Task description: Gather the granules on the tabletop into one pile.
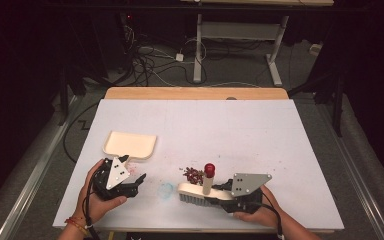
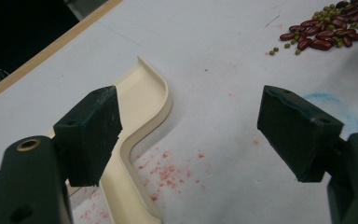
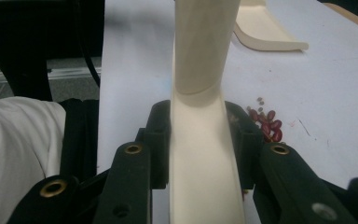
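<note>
Near the front edge of the white table (image 1: 280,150), right gripper (image 1: 226,191) clamped on the body of a cream hand brush (image 1: 200,195), jaws pressed flat against both of its sides, bristles down on the surface and the red-capped handle (image 1: 209,172) standing up just beside the beans (image 1: 195,174). Over at the near left, left gripper (image 1: 136,184) spread wide and holding nothing, poised just short of the cream dustpan (image 1: 130,144), whose curved rim runs under its left jaw in the left gripper view. Likely step: sweeping the small heap of red kidney beans and green mung beans into that pan. To do it well: take hold of the dustpan first and bring its open lip flat to the table right beside the heap, since pan and beans sit well apart at present; keep the brush low and level, drawn in short strokes toward the lip so the round beans roll in and not around it. Dustpan empty as far as visible, nothing lying in its tray. Faint red and blue smears on the table surface, no part of the load.
</note>
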Motion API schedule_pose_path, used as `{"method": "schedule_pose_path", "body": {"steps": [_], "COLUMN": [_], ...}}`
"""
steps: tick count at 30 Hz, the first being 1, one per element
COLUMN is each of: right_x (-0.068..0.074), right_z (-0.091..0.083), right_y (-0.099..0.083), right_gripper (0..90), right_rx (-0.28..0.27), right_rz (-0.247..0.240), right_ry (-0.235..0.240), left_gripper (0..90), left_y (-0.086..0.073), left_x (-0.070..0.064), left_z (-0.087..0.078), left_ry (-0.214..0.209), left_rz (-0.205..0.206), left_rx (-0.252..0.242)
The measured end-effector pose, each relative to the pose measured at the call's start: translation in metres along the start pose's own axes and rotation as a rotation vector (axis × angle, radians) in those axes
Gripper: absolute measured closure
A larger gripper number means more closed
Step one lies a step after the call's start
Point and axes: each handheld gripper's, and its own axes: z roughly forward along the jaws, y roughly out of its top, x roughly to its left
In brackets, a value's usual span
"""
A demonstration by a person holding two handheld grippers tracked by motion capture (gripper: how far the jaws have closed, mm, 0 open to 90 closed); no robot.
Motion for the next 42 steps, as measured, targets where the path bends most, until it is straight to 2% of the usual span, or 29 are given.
{"method": "schedule_pose_path", "body": {"steps": [3,4,5,7,12,16,20,23,28,30,32,34,35,36,39,40,42], "right_x": [-0.014,-0.014,-0.024,-0.032,-0.046,-0.057,-0.063,-0.064,-0.063,-0.06,-0.059,-0.057,-0.057,-0.056,-0.046,-0.04,-0.031], "right_z": [0.002,0.002,0.004,0.007,0.016,0.022,0.025,0.026,0.028,0.026,0.023,0.021,0.021,0.02,0.023,0.025,0.03], "right_y": [-0.001,-0.001,-0.003,-0.002,0.002,0.002,0.002,0.003,0.005,0.008,0.01,0.014,0.014,0.017,0.025,0.027,0.031], "right_gripper": [67.2,67.2,67.2,67.1,67.0,67.0,67.1,67.3,67.2,67.3,67.2,67.2,67.2,67.2,67.2,67.2,67.2], "right_rx": [-0.007,-0.007,-0.016,-0.019,-0.023,-0.045,-0.067,-0.077,-0.081,-0.089,-0.112,-0.13,-0.13,-0.129,-0.113,-0.113,-0.102], "right_rz": [-0.003,-0.003,-0.001,-0.008,-0.063,-0.059,-0.049,-0.063,-0.057,-0.067,-0.044,0.004,0.004,0.034,0.148,0.189,0.222], "right_ry": [0.007,0.007,0.007,0.02,0.058,0.074,0.08,0.064,0.067,0.051,0.027,-0.03,-0.03,-0.059,-0.203,-0.233,-0.259], "left_gripper": [20.8,20.8,20.8,20.8,20.8,20.8,20.8,20.8,20.8,20.8,20.8,20.8,20.8,20.8,20.8,20.8,20.8], "left_y": [0.001,0.001,0.001,0.001,0.002,0.002,0.002,0.003,0.003,0.003,0.002,0.002,0.002,0.002,0.001,0.001,0.0], "left_x": [-0.001,-0.001,-0.001,-0.001,-0.002,-0.003,-0.003,-0.003,-0.004,-0.004,-0.003,-0.002,-0.002,-0.001,0.002,0.002,0.004], "left_z": [0.001,0.001,0.001,0.003,0.005,0.006,0.007,0.007,0.008,0.007,0.006,0.005,0.005,0.004,0.001,0.0,-0.001], "left_ry": [-0.003,-0.004,-0.006,-0.009,-0.015,-0.017,-0.019,-0.021,-0.023,-0.022,-0.02,-0.013,-0.013,-0.011,-0.002,0.0,0.0], "left_rz": [0.005,0.007,0.008,0.006,0.01,0.013,0.016,0.015,0.018,0.02,0.017,0.012,0.012,0.009,0.002,-0.001,-0.01], "left_rx": [0.002,0.003,0.003,0.007,0.011,0.013,0.02,0.019,0.016,0.016,0.016,0.009,0.009,0.005,0.0,-0.006,-0.009]}}
